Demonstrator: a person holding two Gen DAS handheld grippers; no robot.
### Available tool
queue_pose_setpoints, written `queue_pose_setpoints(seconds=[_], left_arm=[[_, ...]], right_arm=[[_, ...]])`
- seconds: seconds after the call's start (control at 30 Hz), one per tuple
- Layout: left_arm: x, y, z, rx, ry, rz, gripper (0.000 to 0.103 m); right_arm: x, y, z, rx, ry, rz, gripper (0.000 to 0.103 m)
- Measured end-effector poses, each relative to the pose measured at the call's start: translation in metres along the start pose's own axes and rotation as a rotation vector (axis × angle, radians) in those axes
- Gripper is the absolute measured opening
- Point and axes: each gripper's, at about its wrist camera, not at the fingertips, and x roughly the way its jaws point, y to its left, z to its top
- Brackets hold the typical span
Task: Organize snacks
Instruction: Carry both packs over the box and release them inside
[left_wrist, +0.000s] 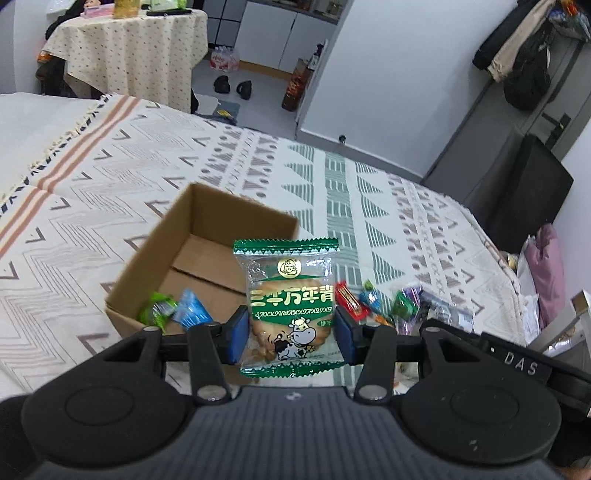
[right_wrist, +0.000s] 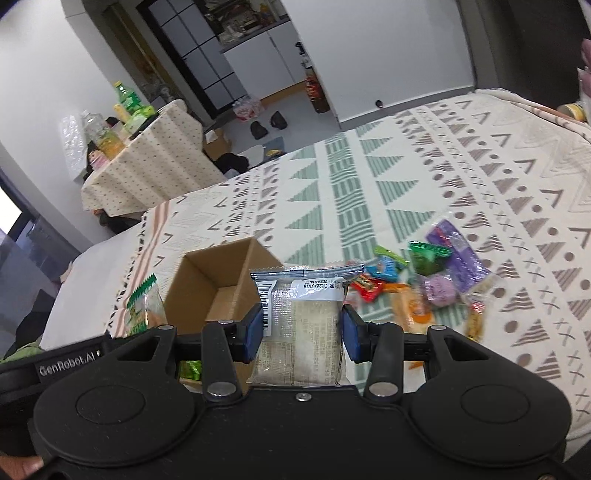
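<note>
My left gripper (left_wrist: 291, 338) is shut on a green biscuit packet (left_wrist: 290, 306) with a cartoon cow, held upright near the right wall of an open cardboard box (left_wrist: 166, 236). Inside the box lie a green candy (left_wrist: 158, 310) and a blue candy (left_wrist: 192, 313). My right gripper (right_wrist: 302, 334) is shut on a clear white snack packet (right_wrist: 303, 317) with a barcode, just right of the same cardboard box (right_wrist: 218, 273). The green biscuit packet (right_wrist: 142, 310) shows at the left of the right wrist view. A pile of loose snacks (right_wrist: 428, 280) lies on the bed to the right.
The box and snacks rest on a patterned bedspread (left_wrist: 332, 192). A cloth-covered table (left_wrist: 136, 48) with bottles stands beyond the bed's far edge. Shoes (left_wrist: 232, 86) lie on the floor. A dark cabinet (left_wrist: 528, 192) stands at the bed's right side.
</note>
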Motion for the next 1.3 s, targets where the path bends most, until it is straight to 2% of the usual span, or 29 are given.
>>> queue_pose_setpoints(seconds=[0.3, 0.63, 0.8, 1.03, 1.2, 1.3], left_arm=[[-0.012, 0.032, 0.024, -0.028, -0.047, 0.019, 0.048], [0.001, 0.061, 0.029, -0.06, -0.033, 0.031, 0.048], [0.015, 0.084, 0.034, -0.099, -0.022, 0.045, 0.048], [0.044, 0.103, 0.04, -0.127, 0.027, 0.025, 0.048], [0.054, 0.107, 0.038, -0.13, 0.045, 0.01, 0.053], [0.054, 0.11, 0.038, -0.132, 0.051, 0.026, 0.057]], right_arm=[[0.011, 0.029, 0.006, -0.032, -0.011, 0.015, 0.043], [0.033, 0.053, 0.012, -0.041, -0.008, 0.038, 0.043], [0.055, 0.066, 0.012, -0.05, 0.023, 0.047, 0.043], [0.082, 0.084, 0.01, -0.053, 0.066, 0.059, 0.043], [0.1, 0.092, 0.006, -0.045, 0.098, 0.061, 0.043], [0.106, 0.096, 0.005, -0.049, 0.104, 0.076, 0.043]])
